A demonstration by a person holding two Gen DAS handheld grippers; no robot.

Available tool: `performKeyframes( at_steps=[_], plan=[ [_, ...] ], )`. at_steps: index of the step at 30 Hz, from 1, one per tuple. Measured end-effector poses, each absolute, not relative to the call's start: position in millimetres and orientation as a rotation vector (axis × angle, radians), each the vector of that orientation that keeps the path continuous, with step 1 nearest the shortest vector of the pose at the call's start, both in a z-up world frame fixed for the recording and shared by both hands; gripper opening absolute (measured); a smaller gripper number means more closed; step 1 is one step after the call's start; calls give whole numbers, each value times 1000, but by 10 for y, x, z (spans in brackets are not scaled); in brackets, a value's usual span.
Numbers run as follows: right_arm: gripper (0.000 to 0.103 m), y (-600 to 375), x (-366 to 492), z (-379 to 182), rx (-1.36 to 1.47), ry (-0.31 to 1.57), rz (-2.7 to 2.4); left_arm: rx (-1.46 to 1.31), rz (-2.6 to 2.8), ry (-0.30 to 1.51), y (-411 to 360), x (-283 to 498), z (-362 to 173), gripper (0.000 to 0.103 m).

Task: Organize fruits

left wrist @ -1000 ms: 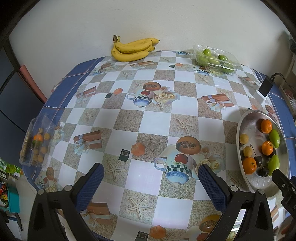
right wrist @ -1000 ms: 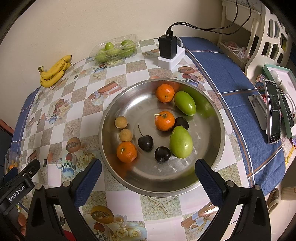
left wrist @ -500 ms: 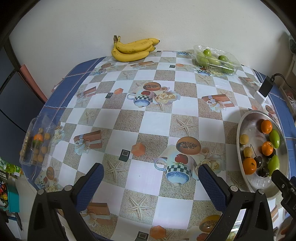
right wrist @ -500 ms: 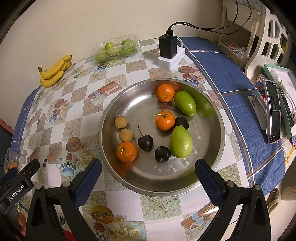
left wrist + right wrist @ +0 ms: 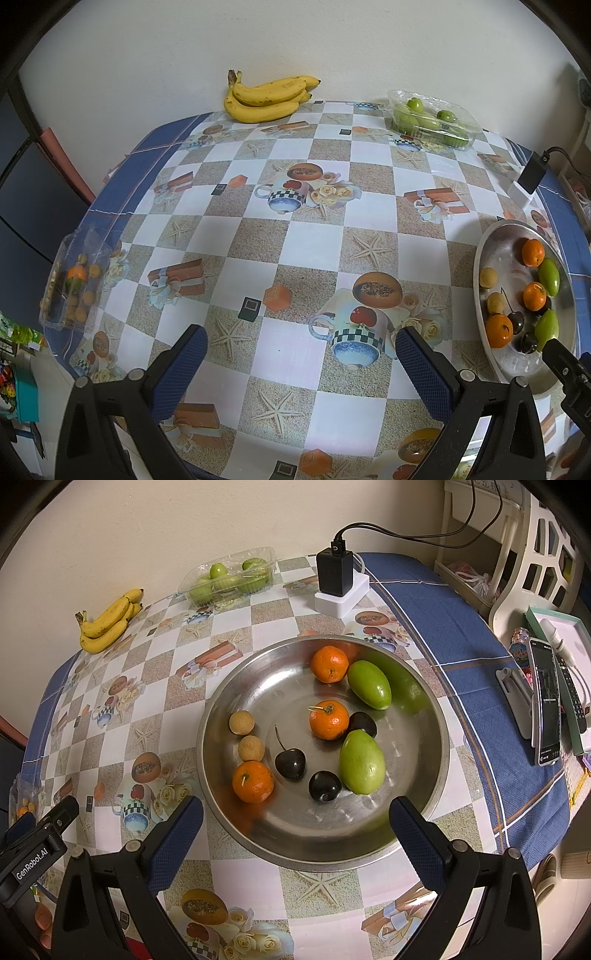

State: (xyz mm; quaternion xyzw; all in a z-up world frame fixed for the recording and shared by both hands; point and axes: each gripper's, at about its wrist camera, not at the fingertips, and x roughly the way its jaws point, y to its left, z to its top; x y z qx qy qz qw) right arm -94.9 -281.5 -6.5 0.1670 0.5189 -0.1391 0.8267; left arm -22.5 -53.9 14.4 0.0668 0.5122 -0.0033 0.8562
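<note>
A steel bowl (image 5: 424,775) holds three oranges (image 5: 253,781), two green mangoes (image 5: 362,762), dark cherries (image 5: 290,763) and two small tan fruits (image 5: 242,722). My right gripper (image 5: 295,834) hovers open over the bowl's near rim, nothing between its fingers. The same bowl (image 5: 493,243) lies at the right edge of the left wrist view. My left gripper (image 5: 301,363) stands open above the patterned tablecloth, left of the bowl. A bunch of bananas (image 5: 264,98) rests by the wall. A clear tray of green fruits (image 5: 432,120) sits at the back right.
A clear box of small orange fruits (image 5: 75,286) sits at the table's left edge. A black charger on a white block (image 5: 338,581) stands behind the bowl. A phone on a stand (image 5: 545,701) and a white chair (image 5: 535,554) are off the table's right side.
</note>
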Motion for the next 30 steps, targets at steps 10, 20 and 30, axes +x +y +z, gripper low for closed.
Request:
performKeyframes(
  at_steps=[10, 20, 30],
  plan=[
    [101, -2814, -954, -68, 355, 1103, -295, 142, -10, 1075, -534, -221, 142, 103],
    [101, -2811, -953, -69, 355, 1103, -295, 141, -10, 1075, -540, -223, 143, 103],
    [101, -2808, -957, -70, 355, 1104, -295, 137, -9, 1064, -533, -233, 168, 103]
  ],
)
